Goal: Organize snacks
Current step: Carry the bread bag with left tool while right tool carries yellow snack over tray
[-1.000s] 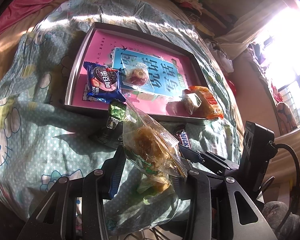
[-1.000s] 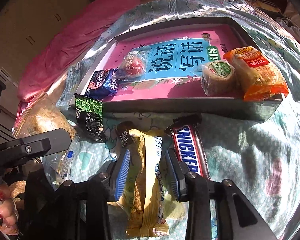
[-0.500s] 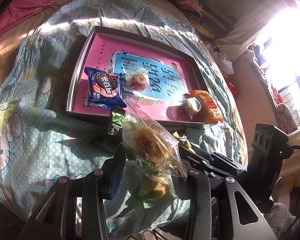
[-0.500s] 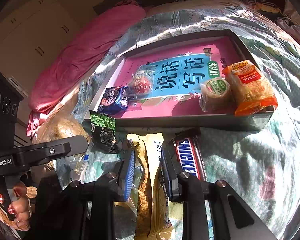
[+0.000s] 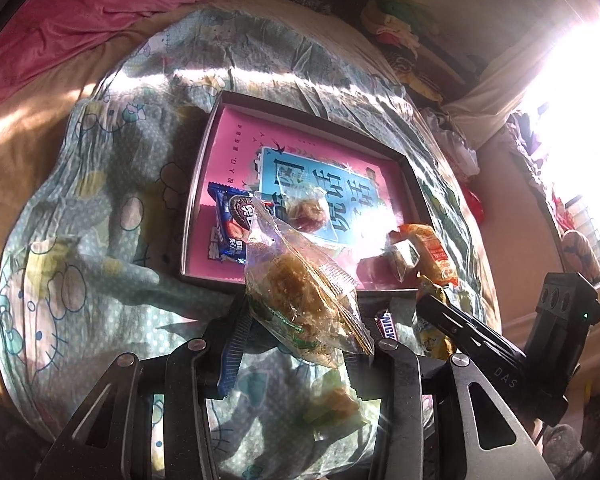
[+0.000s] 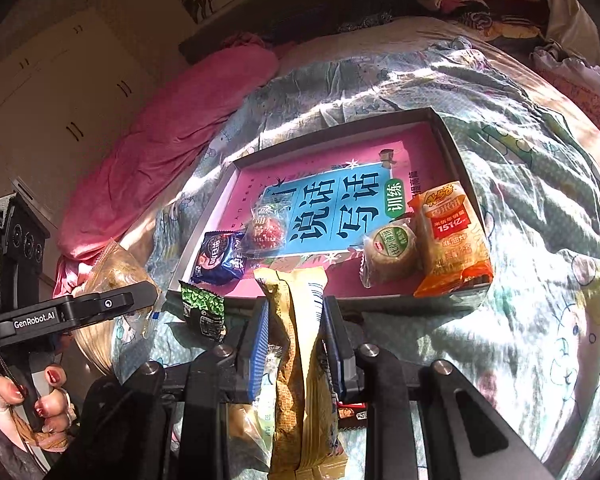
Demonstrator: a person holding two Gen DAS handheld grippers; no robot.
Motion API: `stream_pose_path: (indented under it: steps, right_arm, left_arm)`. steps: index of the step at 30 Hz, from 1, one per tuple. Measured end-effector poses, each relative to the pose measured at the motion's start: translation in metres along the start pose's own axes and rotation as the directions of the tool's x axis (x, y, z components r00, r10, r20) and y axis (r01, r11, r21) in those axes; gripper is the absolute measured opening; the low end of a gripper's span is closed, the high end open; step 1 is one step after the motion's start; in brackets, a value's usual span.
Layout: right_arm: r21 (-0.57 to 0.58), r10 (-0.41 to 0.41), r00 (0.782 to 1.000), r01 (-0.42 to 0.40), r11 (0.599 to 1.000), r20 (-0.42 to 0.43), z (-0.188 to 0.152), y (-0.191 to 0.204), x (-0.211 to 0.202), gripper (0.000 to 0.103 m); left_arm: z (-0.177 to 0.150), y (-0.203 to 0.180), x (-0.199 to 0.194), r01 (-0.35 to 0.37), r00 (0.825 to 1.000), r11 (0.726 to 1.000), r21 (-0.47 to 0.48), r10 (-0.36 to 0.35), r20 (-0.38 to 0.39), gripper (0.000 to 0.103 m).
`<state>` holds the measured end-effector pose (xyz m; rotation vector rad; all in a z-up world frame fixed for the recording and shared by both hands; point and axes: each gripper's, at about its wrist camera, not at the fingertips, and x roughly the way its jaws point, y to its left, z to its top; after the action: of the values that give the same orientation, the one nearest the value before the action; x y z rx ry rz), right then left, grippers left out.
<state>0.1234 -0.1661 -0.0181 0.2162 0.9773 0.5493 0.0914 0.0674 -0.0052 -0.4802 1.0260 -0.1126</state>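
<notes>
Left wrist view: left gripper [image 5: 296, 344] clamps a clear pastry bag [image 5: 300, 292], raised at 6 o'clock of the tray [image 5: 196, 208]; a Snickers bar [image 5: 386, 324] shows only here. Right wrist view: right gripper [image 6: 296, 340], jaws narrow, pinches a tan snack packet [image 6: 300, 340]; only here a green packet [image 6: 202, 310] lies at the tray's 7 o'clock corner.

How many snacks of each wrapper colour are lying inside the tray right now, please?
Blue packet: 1
Orange packet: 1
Clear wrap with red snack: 1
Clear wrap with green label: 1
Total: 4
</notes>
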Motion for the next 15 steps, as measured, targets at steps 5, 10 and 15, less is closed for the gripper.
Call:
stream_pose_path:
  steps: [5, 10, 15]
  right_arm:
    - [0.005, -0.013, 1.0, 0.013, 1.0, 0.025, 0.006, -0.003, -0.005, 0.027]
    - [0.016, -0.021, 0.999, 0.02, 1.0, 0.039, 0.01, -0.006, -0.007, 0.027]
    - [0.021, -0.028, 0.999, 0.027, 0.999, 0.045, 0.011, -0.007, -0.007, 0.027]
  left_arm:
    - [0.011, 0.01, -0.002, -0.035, 0.999, 0.999, -0.008, 0.036, 0.027, 0.044]
    - [0.018, 0.018, 0.001, -0.072, 0.996, 0.997, -0.011, 0.072, 0.043, 0.044]
    - [0.025, 0.023, 0.01, -0.104, 0.993, 0.994, -0.016, 0.104, 0.048, 0.044]
